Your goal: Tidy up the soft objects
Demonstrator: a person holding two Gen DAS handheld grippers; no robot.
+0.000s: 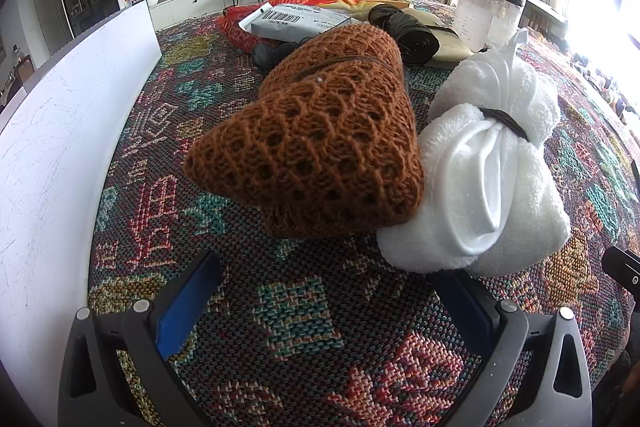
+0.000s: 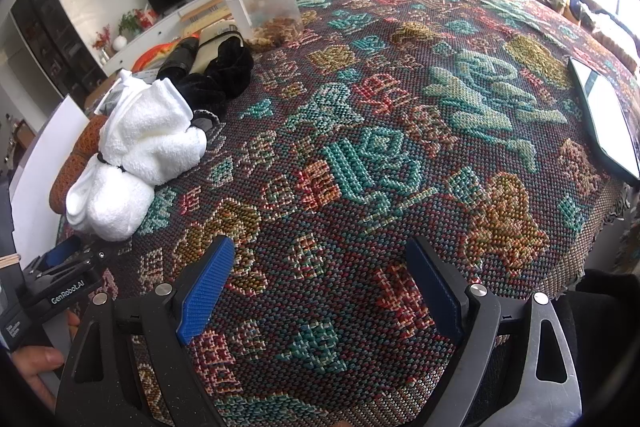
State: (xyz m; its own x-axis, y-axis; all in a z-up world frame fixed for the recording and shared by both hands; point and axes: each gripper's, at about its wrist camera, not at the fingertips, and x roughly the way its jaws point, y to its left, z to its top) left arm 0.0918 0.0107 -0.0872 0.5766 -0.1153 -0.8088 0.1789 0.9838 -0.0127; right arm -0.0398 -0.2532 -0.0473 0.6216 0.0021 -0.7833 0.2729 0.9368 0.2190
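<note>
A rolled brown knit bundle [image 1: 320, 139] tied with a cord lies on the patterned tablecloth [image 1: 292, 311], just ahead of my left gripper [image 1: 328, 307], which is open and empty. A white fluffy towel bundle [image 1: 492, 163] tied with a dark band lies against the knit's right side, close to my right blue pad. In the right wrist view the white bundle [image 2: 140, 155] sits at far left with the brown knit [image 2: 76, 159] behind it and a black velvet bundle [image 2: 224, 75] beyond. My right gripper [image 2: 320, 287] is open and empty over bare cloth.
A white board [image 1: 68, 147] stands along the left. Black rolls [image 1: 404, 27], a grey mail bag [image 1: 296, 21] and red fabric [image 1: 240, 27] lie farther back. A clear jar [image 2: 260, 3] stands behind. A phone [image 2: 608, 119] lies at the right edge.
</note>
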